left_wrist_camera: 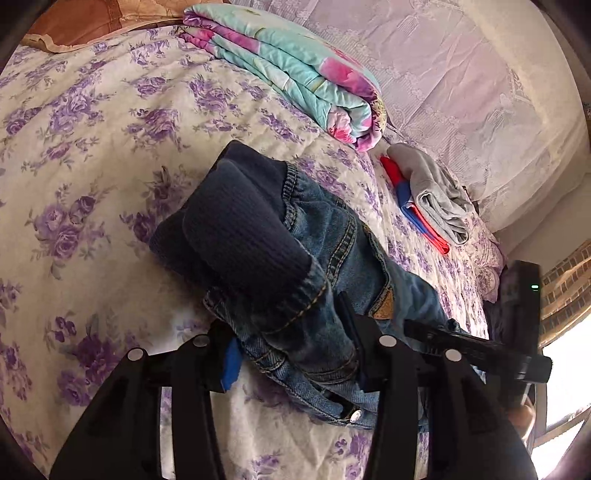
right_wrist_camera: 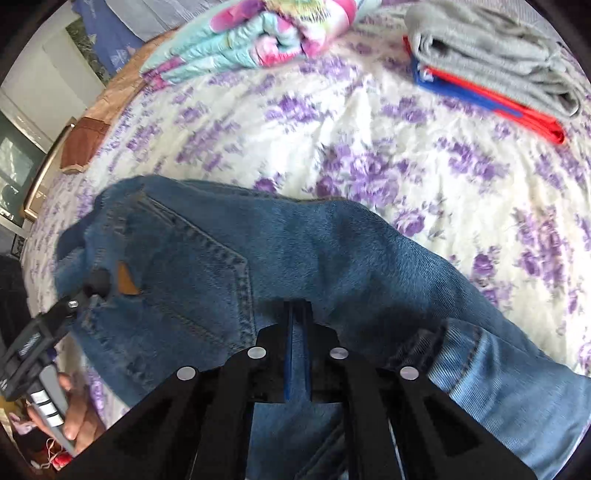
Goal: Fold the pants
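On the bed, nearest: left gripper (left_wrist_camera: pixel 295 354), jaws narrowed on the bunched waist of the blue denim pants (left_wrist_camera: pixel 325 258).
Right gripper (right_wrist_camera: pixel 297 332): jaws pressed together, pinching denim at mid-leg.
Pants position: lying across the purple-flowered white bedspread (left_wrist_camera: pixel 92 147), dark ribbed waistband folded over.
Farther right: folded grey cloth (left_wrist_camera: pixel 436 192) atop a red-and-blue garment (left_wrist_camera: pixel 413 206).
Farthest: folded turquoise-and-pink floral quilt (left_wrist_camera: pixel 295 66).

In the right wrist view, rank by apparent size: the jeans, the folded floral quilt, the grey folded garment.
1. jeans, largest by far, though nearest the camera, which inflates them.
2 and 3. floral quilt and grey garment look about alike; both are cut off by the frame edge, so I will not rank them.
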A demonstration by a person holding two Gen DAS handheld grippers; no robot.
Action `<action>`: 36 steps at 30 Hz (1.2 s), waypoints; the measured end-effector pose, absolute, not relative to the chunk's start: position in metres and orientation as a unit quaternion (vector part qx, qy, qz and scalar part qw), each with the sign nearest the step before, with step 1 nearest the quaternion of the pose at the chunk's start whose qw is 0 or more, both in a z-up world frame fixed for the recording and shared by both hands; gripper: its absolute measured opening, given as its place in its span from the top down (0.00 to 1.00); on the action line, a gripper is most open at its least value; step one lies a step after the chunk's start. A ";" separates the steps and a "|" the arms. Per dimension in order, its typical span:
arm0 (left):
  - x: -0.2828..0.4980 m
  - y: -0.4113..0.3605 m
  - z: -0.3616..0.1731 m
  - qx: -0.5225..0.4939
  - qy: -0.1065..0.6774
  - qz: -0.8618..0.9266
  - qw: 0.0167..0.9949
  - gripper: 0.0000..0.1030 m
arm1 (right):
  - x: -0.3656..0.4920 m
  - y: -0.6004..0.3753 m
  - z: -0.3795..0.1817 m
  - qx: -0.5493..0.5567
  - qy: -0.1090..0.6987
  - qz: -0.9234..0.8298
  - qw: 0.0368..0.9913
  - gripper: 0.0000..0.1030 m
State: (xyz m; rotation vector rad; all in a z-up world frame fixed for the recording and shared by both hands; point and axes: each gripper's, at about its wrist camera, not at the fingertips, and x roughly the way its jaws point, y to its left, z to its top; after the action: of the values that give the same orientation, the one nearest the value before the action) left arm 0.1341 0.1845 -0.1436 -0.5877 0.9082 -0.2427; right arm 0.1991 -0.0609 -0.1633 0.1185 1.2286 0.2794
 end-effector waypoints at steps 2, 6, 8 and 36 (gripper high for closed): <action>0.133 0.181 -0.140 -0.265 0.429 -0.109 0.857 0.59 | 0.191 -0.060 -0.158 0.055 0.563 0.125 0.815 0.95; 0.131 0.176 -0.130 -0.249 0.425 -0.106 0.864 0.59 | 0.148 -0.051 -0.146 0.040 0.548 0.146 0.823 0.88; 0.133 0.175 -0.127 -0.250 0.428 -0.105 0.862 0.59 | 0.128 -0.046 -0.157 0.052 0.559 0.177 0.808 0.86; 0.070 -0.162 -0.096 0.115 0.429 -0.281 0.851 0.67 | -0.061 -0.336 -0.130 0.316 0.379 0.035 0.869 0.61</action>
State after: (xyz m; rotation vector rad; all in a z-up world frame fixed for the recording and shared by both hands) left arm 0.0701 -0.1621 -0.0960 0.2429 0.9032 -0.5913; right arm -0.0607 -0.3364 -0.1295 0.6600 0.7927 0.0729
